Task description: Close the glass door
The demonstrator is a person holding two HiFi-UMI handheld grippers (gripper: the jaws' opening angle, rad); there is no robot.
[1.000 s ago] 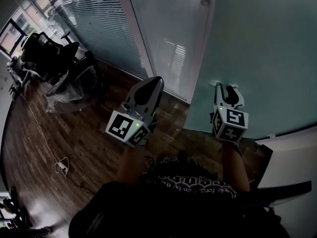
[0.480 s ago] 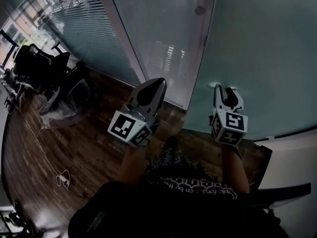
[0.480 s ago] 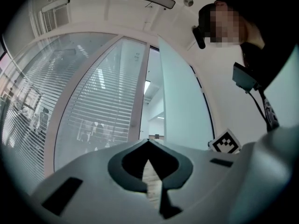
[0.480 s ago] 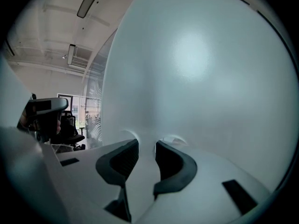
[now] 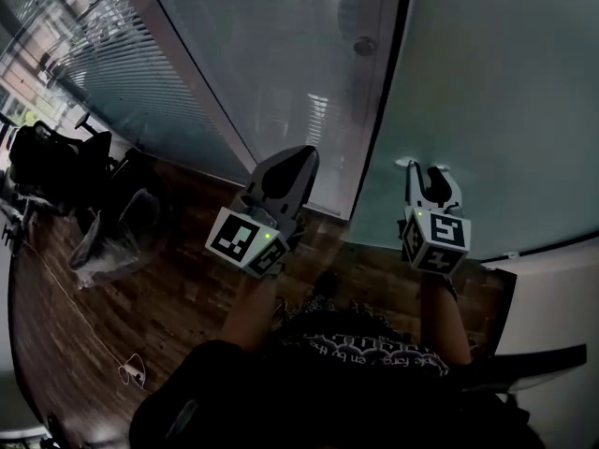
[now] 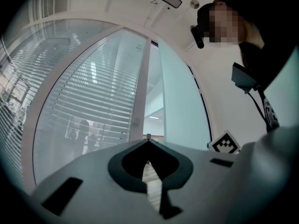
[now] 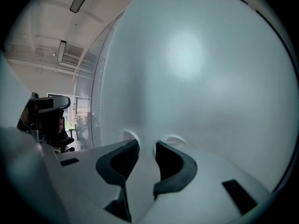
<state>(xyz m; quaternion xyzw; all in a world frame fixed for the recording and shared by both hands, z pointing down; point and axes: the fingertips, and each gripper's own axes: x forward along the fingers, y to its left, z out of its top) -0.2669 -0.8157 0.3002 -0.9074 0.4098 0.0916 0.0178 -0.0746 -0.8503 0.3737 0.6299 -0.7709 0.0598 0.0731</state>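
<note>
Frosted glass fills most of what I see. On the left, blinds [image 5: 103, 59] hang behind a fixed pane, with dark office chairs [image 5: 51, 162] on the wooden floor [image 5: 140, 288] below. My left gripper [image 5: 301, 153] points toward the gap between that pane's frame and the door. Its jaws are brought together at the tips, with nothing between them, and they touch nothing. Further right, the glass door [image 5: 496, 92] stands as a pale frosted panel. My right gripper [image 5: 426, 166] is up against it low down, its jaws a narrow way apart and empty, their tips right at the glass surface.
</note>
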